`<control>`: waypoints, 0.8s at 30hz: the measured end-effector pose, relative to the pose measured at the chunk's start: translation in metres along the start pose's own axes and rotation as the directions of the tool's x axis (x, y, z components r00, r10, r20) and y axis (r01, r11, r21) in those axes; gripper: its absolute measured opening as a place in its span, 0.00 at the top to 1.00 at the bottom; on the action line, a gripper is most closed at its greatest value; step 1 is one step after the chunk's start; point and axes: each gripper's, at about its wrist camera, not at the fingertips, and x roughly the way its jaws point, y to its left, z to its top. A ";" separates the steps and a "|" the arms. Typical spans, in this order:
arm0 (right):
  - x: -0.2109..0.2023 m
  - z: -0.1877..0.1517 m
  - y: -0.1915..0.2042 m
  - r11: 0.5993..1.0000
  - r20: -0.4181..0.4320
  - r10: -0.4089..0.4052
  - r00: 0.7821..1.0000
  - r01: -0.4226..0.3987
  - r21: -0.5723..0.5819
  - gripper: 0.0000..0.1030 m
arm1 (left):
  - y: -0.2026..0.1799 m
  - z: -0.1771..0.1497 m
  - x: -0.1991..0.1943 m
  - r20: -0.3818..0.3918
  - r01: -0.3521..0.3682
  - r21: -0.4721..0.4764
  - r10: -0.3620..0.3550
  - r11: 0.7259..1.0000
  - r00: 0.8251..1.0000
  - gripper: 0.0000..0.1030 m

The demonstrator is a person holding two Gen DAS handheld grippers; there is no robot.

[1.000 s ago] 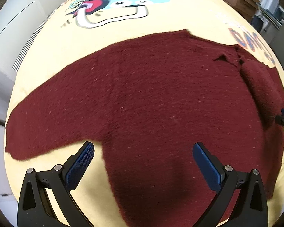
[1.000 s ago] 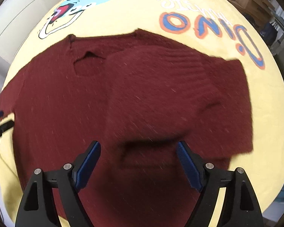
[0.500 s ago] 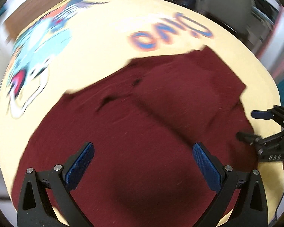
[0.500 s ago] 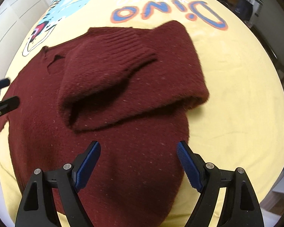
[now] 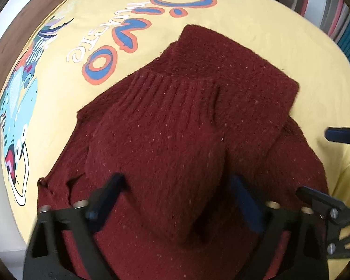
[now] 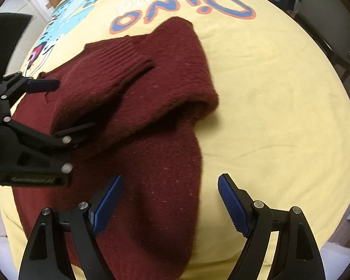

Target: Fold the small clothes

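A maroon knitted sweater (image 5: pixel 175 116) lies on the yellow Dino-print sheet (image 5: pixel 256 30), one sleeve folded across its body. My left gripper (image 5: pixel 176 182) points down at it. Its jaws are closing, and a raised fold of that sleeve sits between the fingers. I cannot see the pads pressing on the fold. The right wrist view shows the sweater (image 6: pixel 133 88) with the left gripper (image 6: pixel 63 107) straddling the sleeve end. My right gripper (image 6: pixel 170 179) stands open above the sweater's lower right edge with nothing gripped. It also appears at the right in the left wrist view (image 5: pixel 312 162).
The yellow sheet (image 6: pixel 280 93) covers the whole bed top, with bare sheet to the right of the sweater. Wooden furniture (image 5: pixel 23 25) stands beyond the far left edge. Shelving (image 5: pixel 347 35) and a dark chair (image 6: pixel 326 28) stand off the right side.
The left gripper swung across the sweater toward the folded sleeve, rolled, and its jaws narrowed around the fold. The right gripper drifted to the sweater's right edge and stayed open.
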 end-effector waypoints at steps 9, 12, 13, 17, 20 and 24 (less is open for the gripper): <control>0.001 -0.004 -0.007 1.000 -0.007 -0.005 1.000 0.005 0.004 0.19 | 0.068 -0.015 -0.003 0.054 0.130 -0.274 -0.120 0.953 0.991 0.86; 0.001 -0.004 -0.006 1.000 -0.005 -0.002 1.000 0.002 0.008 0.19 | 0.103 -0.037 -0.020 0.128 0.183 -0.381 -0.144 0.906 0.981 0.86; 0.001 -0.003 -0.005 1.000 -0.002 0.001 1.000 -0.001 0.007 0.19 | 0.113 -0.044 -0.025 0.150 0.194 -0.413 -0.144 0.890 0.978 0.86; -0.002 0.000 0.002 1.000 0.008 0.008 1.000 -0.008 -0.004 0.19 | 0.141 -0.083 -0.029 0.197 0.230 -0.522 -0.147 0.821 0.969 0.86; -0.003 0.001 0.007 1.000 0.010 0.011 1.000 -0.011 -0.013 0.19 | 0.148 -0.113 -0.021 0.197 0.249 -0.591 -0.163 0.767 0.967 0.86; -0.003 0.003 0.015 0.999 0.006 0.012 1.000 -0.012 -0.030 0.19 | 0.155 -0.137 0.008 0.162 0.277 -0.674 -0.228 0.685 0.960 0.84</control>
